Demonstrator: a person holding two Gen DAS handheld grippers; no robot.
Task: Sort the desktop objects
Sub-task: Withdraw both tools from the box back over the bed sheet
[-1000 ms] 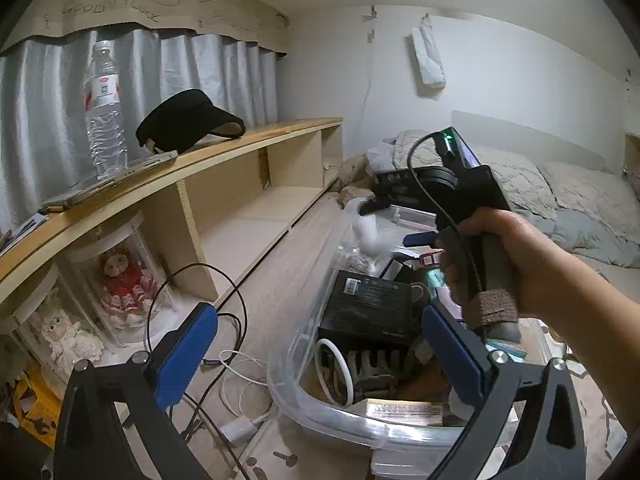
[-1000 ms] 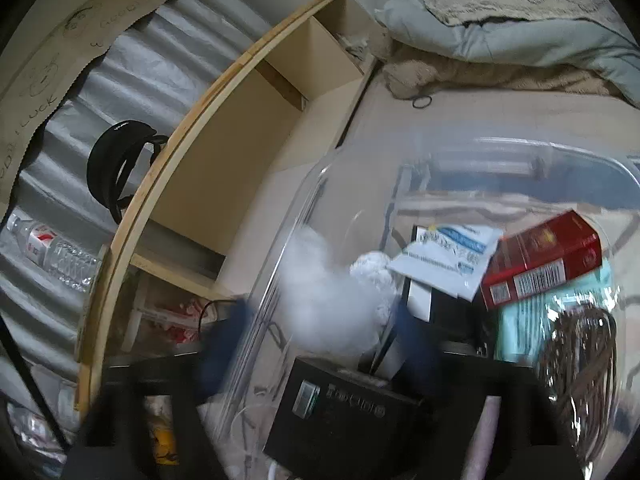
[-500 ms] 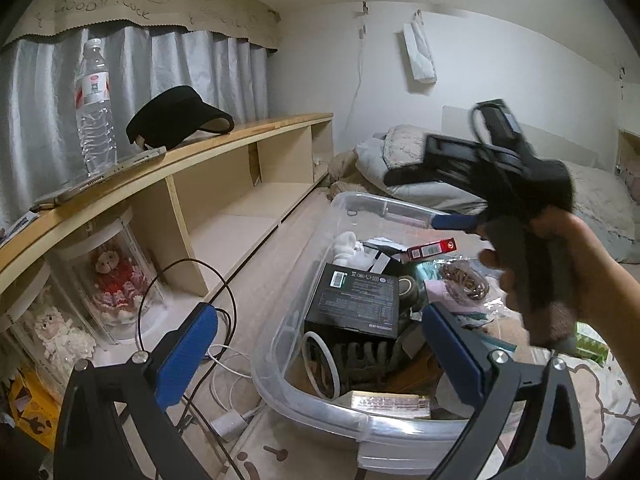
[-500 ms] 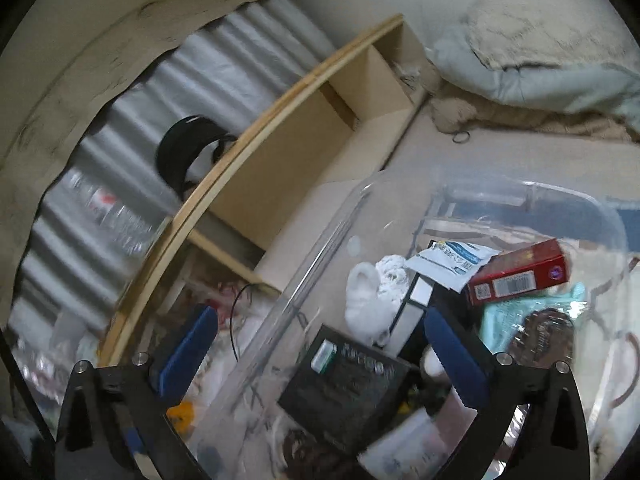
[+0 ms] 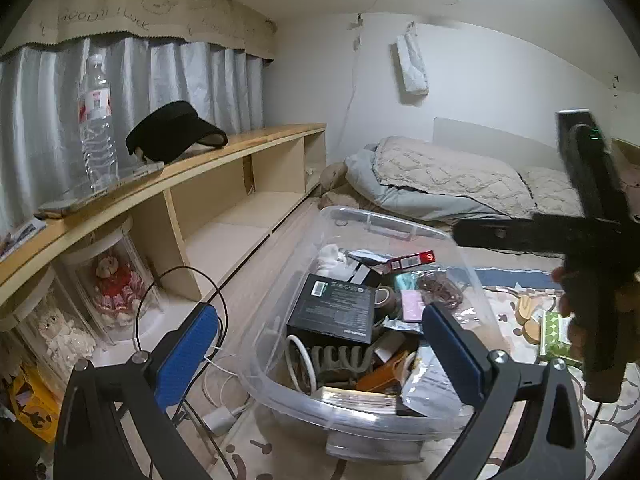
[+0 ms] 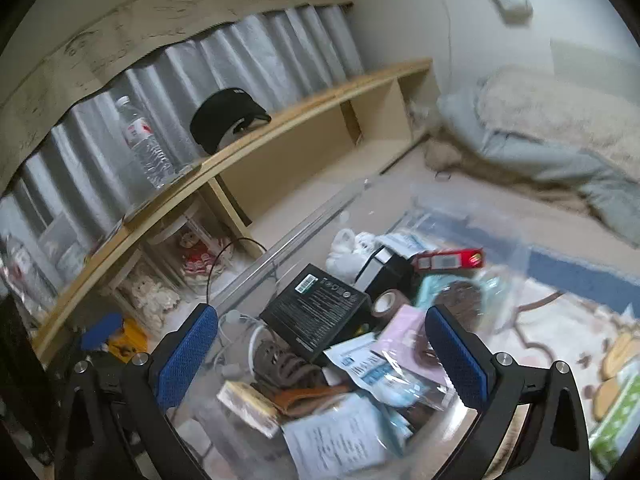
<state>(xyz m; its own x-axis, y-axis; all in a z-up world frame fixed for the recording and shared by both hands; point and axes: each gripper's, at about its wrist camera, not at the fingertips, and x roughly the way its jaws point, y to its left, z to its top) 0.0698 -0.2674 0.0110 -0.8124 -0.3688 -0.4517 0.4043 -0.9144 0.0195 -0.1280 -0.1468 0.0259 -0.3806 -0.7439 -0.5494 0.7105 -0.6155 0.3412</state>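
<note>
Curtain valance (image 5: 120,16) reads "Good Luck"; black box (image 5: 334,308) label illegible.

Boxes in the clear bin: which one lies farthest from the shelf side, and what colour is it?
The slim red box, lying flat toward the far side of the bin. The large black box sits nearer the wooden shelf.

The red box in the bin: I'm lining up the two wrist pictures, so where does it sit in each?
Left wrist: red box at the clear bin's far end, just above centre.
Right wrist: red box right of centre, mid-height.
Shared landmark: the black box, nearer the camera and left of it.
</note>
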